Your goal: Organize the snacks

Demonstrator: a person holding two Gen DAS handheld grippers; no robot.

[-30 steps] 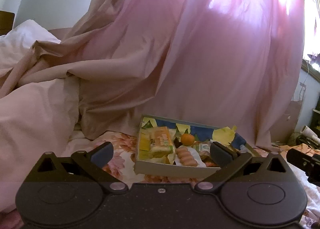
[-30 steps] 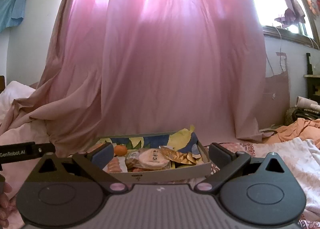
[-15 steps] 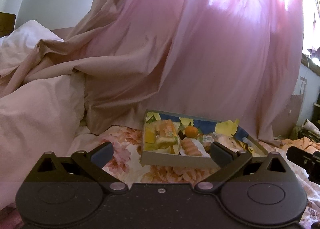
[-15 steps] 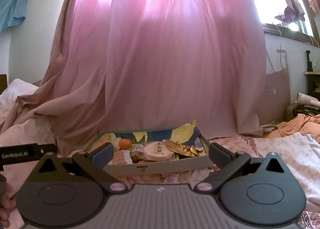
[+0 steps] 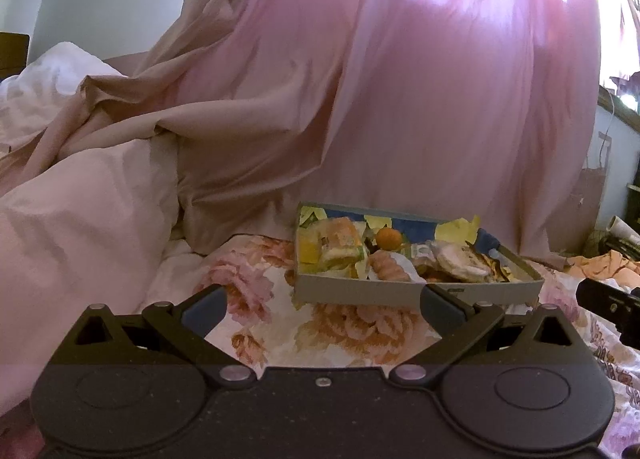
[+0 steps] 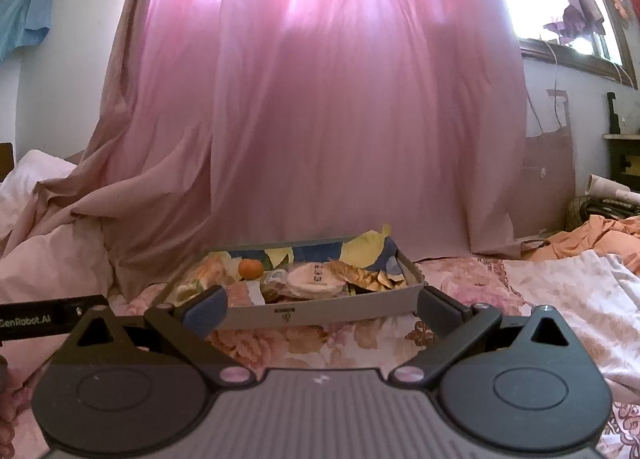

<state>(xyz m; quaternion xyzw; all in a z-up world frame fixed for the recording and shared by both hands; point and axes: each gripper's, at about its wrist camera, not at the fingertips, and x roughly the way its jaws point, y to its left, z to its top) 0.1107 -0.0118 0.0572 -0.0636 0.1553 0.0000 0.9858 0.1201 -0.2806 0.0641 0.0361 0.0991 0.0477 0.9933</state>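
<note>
The snack box (image 5: 416, 293) lay on the floral bedsheet (image 5: 352, 335), long axis crosswise, ahead of both spread, empty grippers: right of the left gripper (image 5: 322, 305), squarely before the right gripper (image 6: 322, 305)

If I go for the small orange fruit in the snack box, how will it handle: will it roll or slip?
The orange fruit looks round and smooth, so it will probably roll if nudged and may slip from flat fingers. It sits among wrappers in the box, which should limit rolling. It is small and likely light; squeeze gently, since it may bruise.
</note>
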